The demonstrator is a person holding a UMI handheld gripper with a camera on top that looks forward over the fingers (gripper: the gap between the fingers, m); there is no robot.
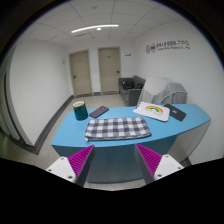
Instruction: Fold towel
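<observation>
A black-and-white checked towel lies flat on a blue table, near its front edge. My gripper is open and empty, held back from the table, with the towel beyond and above the fingers. The magenta pads stand wide apart, one at each side, with the table's front edge between them.
On the table stand a dark green cup, a dark phone, a white board with a rainbow picture and a blue object. A chair stands behind the table. Two doors are in the far wall.
</observation>
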